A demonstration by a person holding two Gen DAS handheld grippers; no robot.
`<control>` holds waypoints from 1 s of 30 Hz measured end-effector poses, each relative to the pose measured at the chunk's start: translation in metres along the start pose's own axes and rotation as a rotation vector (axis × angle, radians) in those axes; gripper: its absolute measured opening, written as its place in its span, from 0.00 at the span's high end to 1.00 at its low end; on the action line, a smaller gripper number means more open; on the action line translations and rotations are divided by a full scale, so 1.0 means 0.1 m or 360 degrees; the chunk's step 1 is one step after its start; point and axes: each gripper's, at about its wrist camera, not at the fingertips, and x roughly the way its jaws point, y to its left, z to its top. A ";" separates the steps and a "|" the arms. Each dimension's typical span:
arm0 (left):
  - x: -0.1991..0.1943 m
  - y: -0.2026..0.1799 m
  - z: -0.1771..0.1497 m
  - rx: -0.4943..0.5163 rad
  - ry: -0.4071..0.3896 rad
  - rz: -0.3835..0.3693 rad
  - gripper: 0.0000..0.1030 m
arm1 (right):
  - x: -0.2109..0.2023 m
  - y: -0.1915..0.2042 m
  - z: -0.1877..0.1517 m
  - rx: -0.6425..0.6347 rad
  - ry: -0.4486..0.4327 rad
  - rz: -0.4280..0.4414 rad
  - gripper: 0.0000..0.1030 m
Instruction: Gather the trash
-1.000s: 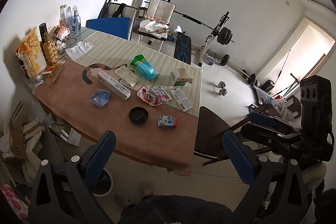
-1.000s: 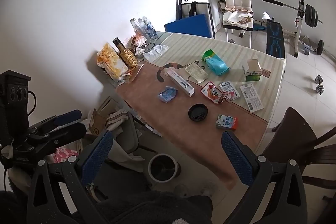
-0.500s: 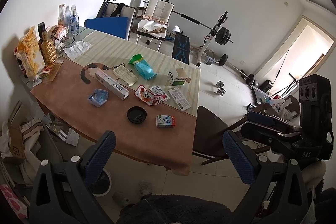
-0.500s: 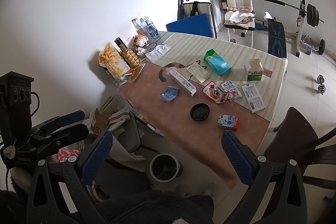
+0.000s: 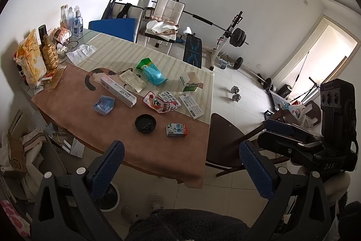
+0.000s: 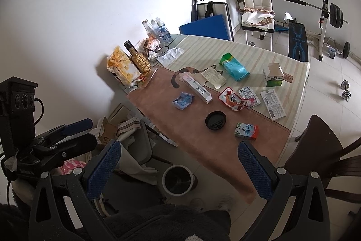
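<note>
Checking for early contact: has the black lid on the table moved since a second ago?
No. The black lid lies just left of the milk carton, nearer than the long white box, exactly as before.

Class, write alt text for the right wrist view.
The open right gripper hangs above a white bin beside a table strewn with cartons, wrappers and a black lid. The left gripper shows at left.

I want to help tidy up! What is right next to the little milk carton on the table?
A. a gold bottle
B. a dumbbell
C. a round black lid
C: the round black lid lies just beside the little milk carton on the brown cloth.
</note>
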 end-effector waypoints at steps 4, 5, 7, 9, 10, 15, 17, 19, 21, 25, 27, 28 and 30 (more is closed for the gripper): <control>0.03 -0.04 0.00 0.0011 -0.0004 -0.0001 0.00 | 0.00 -0.01 0.00 0.0000 -0.0002 0.0002 0.00; 0.04 -0.05 -0.01 0.0013 -0.0004 -0.0002 0.00 | 0.00 -0.02 0.00 0.0000 -0.0002 0.0002 0.00; -0.03 -0.07 0.03 0.0016 -0.0001 -0.0004 0.00 | 0.00 -0.01 0.00 0.0001 -0.0005 0.0000 0.00; -0.03 -0.08 0.03 0.0017 -0.0001 -0.0003 0.00 | -0.01 -0.01 0.00 0.0001 -0.0006 0.0004 0.00; -0.03 -0.09 0.04 0.0017 -0.0001 -0.0002 0.00 | -0.01 -0.02 0.00 0.0000 -0.0006 0.0004 0.00; -0.04 -0.08 0.03 0.0015 -0.0002 -0.0002 0.00 | -0.01 -0.02 0.00 -0.0002 -0.0007 0.0002 0.00; -0.03 -0.11 0.04 0.0013 0.0000 -0.0003 0.00 | -0.01 -0.03 -0.01 0.0002 -0.0008 0.0005 0.00; -0.04 -0.09 0.04 0.0015 -0.0003 -0.0004 0.00 | -0.01 -0.03 -0.01 0.0001 -0.0008 0.0004 0.00; -0.04 -0.07 0.03 0.0016 -0.0003 -0.0005 0.00 | -0.01 -0.02 -0.01 -0.0001 -0.0007 0.0005 0.00; -0.02 -0.13 0.05 0.0017 -0.0004 -0.0010 0.00 | -0.01 -0.05 -0.03 -0.0003 0.0000 0.0003 0.00; 0.00 -0.15 0.06 0.0017 -0.0002 -0.0012 0.00 | -0.01 -0.04 -0.03 -0.0001 -0.0002 0.0004 0.00; -0.04 -0.08 0.03 0.0014 -0.0002 -0.0004 0.00 | -0.01 -0.05 -0.03 -0.0002 -0.0003 0.0004 0.00; -0.04 -0.11 0.04 0.0012 -0.0005 -0.0002 0.00 | -0.01 -0.04 -0.03 -0.0001 -0.0005 0.0001 0.00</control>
